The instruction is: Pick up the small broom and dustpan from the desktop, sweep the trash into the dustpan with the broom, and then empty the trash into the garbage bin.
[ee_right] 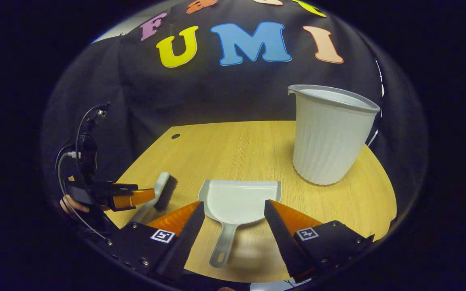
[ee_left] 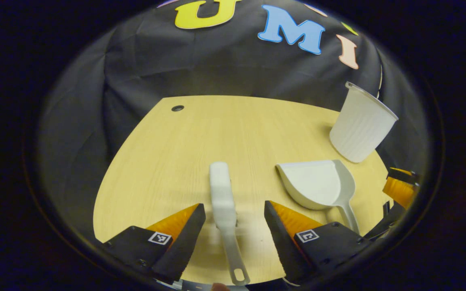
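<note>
Broom handle (ee_left: 229, 226) lies between left gripper's (ee_left: 235, 214) spread fingers.

I see a light wood-grain desktop (ee_left: 200, 133) with a small dark round hole (ee_left: 177, 108) at 11 o'clock, creased black cloth wall (ee_left: 217, 68) behind, dim light.

Both views are dim overall, with the light falling mostly on the wooden tabletop (ee_left: 237, 133), which reads warm and evenly lit while the cloth wall behind stays dark. Soft, diffuse shadows lie beside the white bin (ee_right: 330, 133) and under the dustpan (ee_right: 237, 200) handle, so the light appears to come from above. No harsh glare shows; the white plastic looks slightly grey. Fisheye distortion bends the tabletop's edges into curves and darkens the rim. The broom (ee_left: 224, 202) looks slightly soft, its near handle end blurred.
</note>
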Demonstrator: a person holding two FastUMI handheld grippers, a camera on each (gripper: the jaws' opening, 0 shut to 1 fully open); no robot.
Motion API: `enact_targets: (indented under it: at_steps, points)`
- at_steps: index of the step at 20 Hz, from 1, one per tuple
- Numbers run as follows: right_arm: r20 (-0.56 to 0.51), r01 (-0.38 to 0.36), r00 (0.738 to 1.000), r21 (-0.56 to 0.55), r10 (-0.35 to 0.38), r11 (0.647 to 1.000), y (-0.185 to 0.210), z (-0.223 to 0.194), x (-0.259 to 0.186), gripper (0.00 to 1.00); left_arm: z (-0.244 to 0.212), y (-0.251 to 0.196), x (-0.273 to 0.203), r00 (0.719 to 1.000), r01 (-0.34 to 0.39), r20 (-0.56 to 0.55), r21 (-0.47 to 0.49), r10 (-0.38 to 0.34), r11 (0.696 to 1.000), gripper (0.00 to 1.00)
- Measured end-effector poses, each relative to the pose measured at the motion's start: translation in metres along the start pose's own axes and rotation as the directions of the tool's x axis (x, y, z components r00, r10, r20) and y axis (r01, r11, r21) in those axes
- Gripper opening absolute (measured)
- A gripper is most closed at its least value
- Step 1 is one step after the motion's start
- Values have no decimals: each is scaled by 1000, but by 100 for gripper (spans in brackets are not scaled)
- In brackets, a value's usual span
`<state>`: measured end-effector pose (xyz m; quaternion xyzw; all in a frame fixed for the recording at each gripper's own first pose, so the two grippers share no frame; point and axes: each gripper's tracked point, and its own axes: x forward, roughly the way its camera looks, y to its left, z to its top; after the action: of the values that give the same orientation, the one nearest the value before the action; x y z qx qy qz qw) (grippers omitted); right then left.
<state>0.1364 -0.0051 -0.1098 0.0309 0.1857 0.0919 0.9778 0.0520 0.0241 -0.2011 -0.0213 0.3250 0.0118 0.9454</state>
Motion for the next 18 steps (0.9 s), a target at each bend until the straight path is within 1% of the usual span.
enact_targets:
  at_steps: [3, 6, 8, 11, 13, 14, 16, 17, 18]
  points:
    - [29, 32, 999, -19, -32, 999, 1, 15, -12, 93, 21, 2, -15, 995, 18, 95, -38, -15, 999, 96]
    - [91, 85, 993, -54, -80, 995, 0, 31, -16, 93, 56, 4, -32, 975, 15, 224, -58, -2, 998, 96]
    - [162, 138, 979, -92, -122, 986, -4, 47, -21, 93, 78, 3, -47, 948, 19, 319, -46, -4, 999, 96]
    - [275, 202, 948, -132, -160, 971, -2, 75, -32, 93, 110, -5, -71, 899, 21, 437, -3, -18, 1000, 96]
    - [337, 228, 927, -153, -166, 962, 3, 90, -39, 93, 126, -9, -89, 866, 14, 499, 28, -26, 1000, 94]
    - [361, 239, 917, -162, -168, 958, 5, 96, -42, 93, 136, -11, -94, 850, 9, 526, 42, -29, 999, 96]
    - [403, 268, 897, -171, -181, 948, 6, 107, -45, 94, 147, -14, -105, 820, 0, 571, 66, -37, 998, 95]
    - [425, 276, 887, -171, -182, 946, 9, 112, -48, 93, 153, -16, -109, 808, -4, 588, 74, -40, 997, 95]
    - [447, 288, 874, -166, -188, 943, 10, 117, -52, 95, 156, -17, -111, 799, -9, 600, 81, -42, 997, 97]
